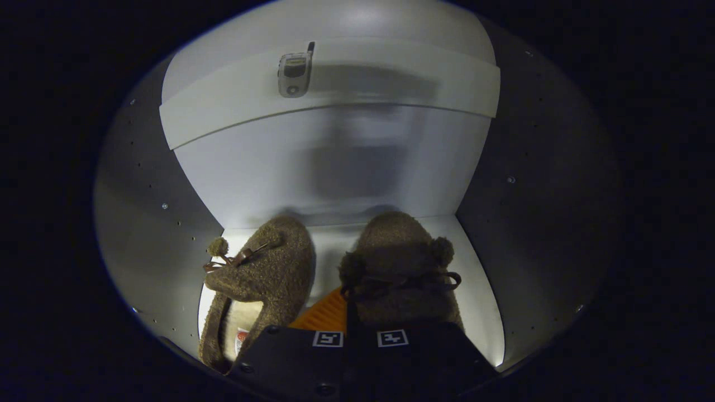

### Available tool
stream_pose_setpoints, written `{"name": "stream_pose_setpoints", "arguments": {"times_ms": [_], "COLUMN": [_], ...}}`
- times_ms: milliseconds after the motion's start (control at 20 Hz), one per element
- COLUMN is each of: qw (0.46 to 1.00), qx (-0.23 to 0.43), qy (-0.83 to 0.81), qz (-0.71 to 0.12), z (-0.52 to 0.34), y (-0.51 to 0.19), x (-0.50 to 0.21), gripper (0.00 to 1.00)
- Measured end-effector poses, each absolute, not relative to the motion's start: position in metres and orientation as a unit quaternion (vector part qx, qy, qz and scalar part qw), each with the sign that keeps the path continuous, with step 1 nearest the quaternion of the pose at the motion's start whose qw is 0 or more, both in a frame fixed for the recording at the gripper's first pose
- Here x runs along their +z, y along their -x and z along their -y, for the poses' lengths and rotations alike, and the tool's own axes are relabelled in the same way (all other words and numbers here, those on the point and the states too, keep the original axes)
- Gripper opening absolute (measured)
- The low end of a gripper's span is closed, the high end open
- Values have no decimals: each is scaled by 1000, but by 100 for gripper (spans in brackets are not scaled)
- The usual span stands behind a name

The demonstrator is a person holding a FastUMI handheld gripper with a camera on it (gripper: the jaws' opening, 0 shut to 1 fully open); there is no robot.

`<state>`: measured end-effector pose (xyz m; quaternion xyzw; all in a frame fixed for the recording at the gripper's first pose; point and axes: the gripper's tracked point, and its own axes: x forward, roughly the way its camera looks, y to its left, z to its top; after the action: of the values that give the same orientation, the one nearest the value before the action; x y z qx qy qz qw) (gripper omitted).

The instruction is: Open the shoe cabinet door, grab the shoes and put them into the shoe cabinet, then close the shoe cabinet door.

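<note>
Inside shoe cabinet (335,167) — tongs (357,329) clamped on right slipper (402,268), no legible writing

left slipper (262,273) | right slipper (399,273) | brown, fuzzy, side by side, toes inward | shoe cabinet (346,167) open

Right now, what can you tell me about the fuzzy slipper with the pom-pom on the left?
The left slipper is brown and fuzzy, like wool fleece, with a pale lining, a small pom-pom and a thin bow. It lies on the cabinet's white shelf, toe toward the back wall, beside the other slipper. The gripper grips that other slipper, not this one.
</note>
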<state>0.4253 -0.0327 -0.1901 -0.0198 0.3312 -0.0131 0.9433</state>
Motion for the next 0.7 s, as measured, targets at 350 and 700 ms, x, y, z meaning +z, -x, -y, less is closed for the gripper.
{"name": "stream_pose_setpoints", "arguments": {"times_ms": [350,700], "qw": [955,979], "qx": [-9,17], "qy": [30,22], "qz": [-296,-202], "z": [31,14], "y": [-383,-300], "x": [-166,-109], "gripper": [64,80]}}
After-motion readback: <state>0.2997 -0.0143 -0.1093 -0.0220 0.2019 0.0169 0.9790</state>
